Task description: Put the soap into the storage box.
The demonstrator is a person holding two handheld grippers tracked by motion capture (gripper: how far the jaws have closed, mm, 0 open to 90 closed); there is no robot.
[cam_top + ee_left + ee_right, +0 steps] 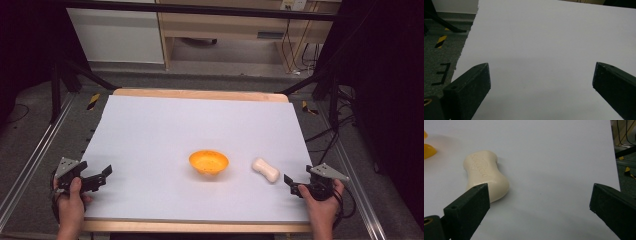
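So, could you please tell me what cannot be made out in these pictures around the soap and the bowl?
- Soap bar: right gripper view, near end hidden behind a black finger; embossed lettering too blurred to read.
- Orange bowl: right gripper view, cut off by the left edge.
- Orange bowl: high view, the inside too small to tell whether anything lies in it.
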